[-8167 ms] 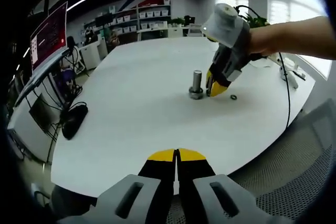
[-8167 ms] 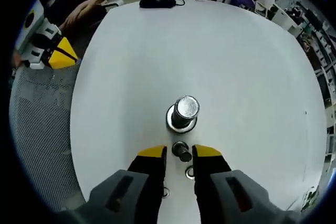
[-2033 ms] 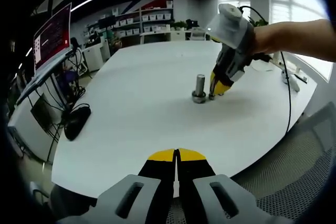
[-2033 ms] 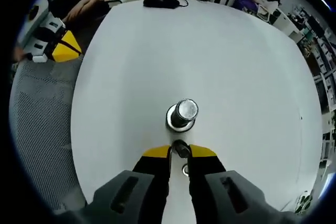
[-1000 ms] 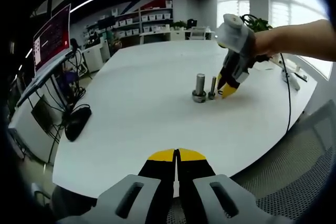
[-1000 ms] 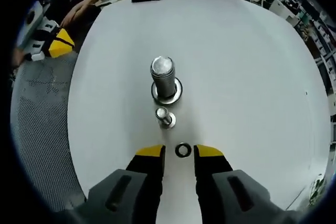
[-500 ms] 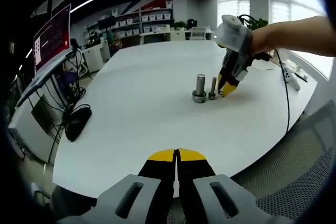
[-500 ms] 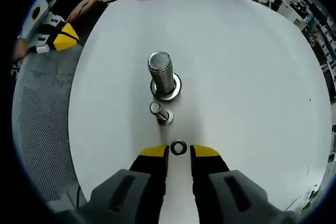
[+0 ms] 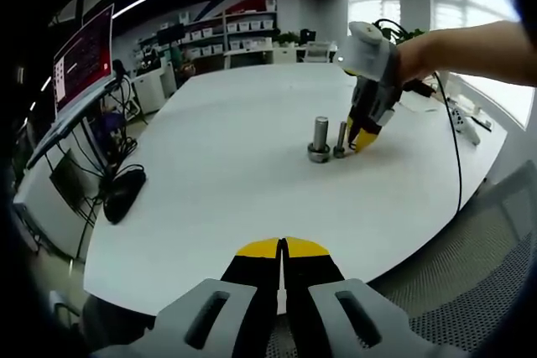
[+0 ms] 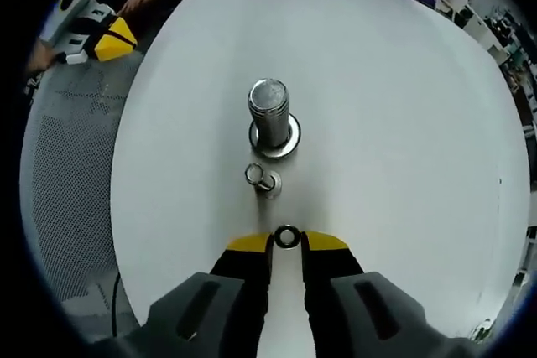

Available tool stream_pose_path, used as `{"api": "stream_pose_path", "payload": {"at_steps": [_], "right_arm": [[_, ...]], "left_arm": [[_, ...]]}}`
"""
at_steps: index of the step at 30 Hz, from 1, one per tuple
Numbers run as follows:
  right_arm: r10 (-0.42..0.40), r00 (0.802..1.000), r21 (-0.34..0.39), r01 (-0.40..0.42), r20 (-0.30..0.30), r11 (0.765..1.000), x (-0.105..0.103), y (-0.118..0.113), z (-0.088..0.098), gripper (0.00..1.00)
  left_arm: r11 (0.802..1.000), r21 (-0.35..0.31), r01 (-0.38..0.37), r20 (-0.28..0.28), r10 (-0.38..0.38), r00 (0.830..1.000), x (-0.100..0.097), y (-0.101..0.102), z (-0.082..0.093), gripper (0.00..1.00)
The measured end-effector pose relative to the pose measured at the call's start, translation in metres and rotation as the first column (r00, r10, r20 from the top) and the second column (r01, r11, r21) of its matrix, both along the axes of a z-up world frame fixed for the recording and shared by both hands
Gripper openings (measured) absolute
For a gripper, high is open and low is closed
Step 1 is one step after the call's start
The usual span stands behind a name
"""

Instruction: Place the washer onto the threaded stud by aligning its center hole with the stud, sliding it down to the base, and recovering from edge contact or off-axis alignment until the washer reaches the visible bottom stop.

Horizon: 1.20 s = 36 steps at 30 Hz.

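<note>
My right claw (image 10: pixel 287 243) is down over the washer (image 10: pixel 287 236), which lies flat on the white table (image 10: pixel 403 123) between the yellow tips. The jaws stand narrow, flanking the ring closely. I cannot tell whether the pads touch it yet. Half a second ago the gap was a bit wider and the washer sat just ahead of the tips; a second ago it lay plainly in the open between spread jaws. So the claw has been closing in on it, and I judge this to be the grasp itself, not yet a lift.

Ahead of the washer stands the small stud (image 10: pixel 262 179), upright on its own base. Beyond it is the big bolt (image 10: pixel 270 115) with a wide collar at its foot. The three sit roughly in a line along my right view.

In the left gripper view the right claw (image 9: pixel 359 138) is angled down just beside the small stud (image 9: pixel 339 141), near the big bolt (image 9: pixel 319 137).

My left claw (image 9: pixel 283 249) hangs off the near table edge, jaws pressed together, holding nothing.

Meaning for the task: the washer is not yet on any stud. A thin flat ring on a smooth top may skid or tip as the jaws close.
</note>
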State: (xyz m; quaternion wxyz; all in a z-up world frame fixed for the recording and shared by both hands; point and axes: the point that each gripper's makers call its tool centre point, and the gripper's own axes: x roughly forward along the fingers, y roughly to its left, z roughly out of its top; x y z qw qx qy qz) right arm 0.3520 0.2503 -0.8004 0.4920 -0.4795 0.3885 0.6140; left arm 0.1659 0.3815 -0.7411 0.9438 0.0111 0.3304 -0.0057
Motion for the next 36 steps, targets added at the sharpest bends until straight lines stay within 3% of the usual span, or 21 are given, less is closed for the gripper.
{"api": "stream_pose_path", "payload": {"at_steps": [12, 16, 27, 36], "right_arm": [[0.028, 1.000, -0.005, -0.028, 0.002, 1.000, -0.0037, 0.0006, 0.0013, 0.16], [0.063, 0.997, -0.012, -0.063, 0.035, 0.998, -0.0061, 0.0005, 0.0015, 0.16], [-0.017, 1.000, 0.027, 0.017, 0.014, 1.000, -0.0014, -0.0001, 0.0016, 0.17], [-0.007, 1.000, 0.008, 0.007, 0.009, 1.000, -0.0003, -0.0048, 0.0006, 0.18]], "left_arm": [[1.000, -0.001, -0.003, -0.001, 0.003, 1.000, -0.0002, 0.0002, 0.0003, 0.00], [1.000, -0.001, -0.003, 0.001, 0.003, 1.000, 0.0002, 0.0003, 0.0006, 0.00], [1.000, -0.002, -0.003, 0.006, 0.003, 1.000, 0.0007, 0.0005, 0.0009, 0.00], [1.000, -0.003, -0.001, 0.010, 0.001, 1.000, 0.0010, 0.0003, 0.0014, 0.00]]}}
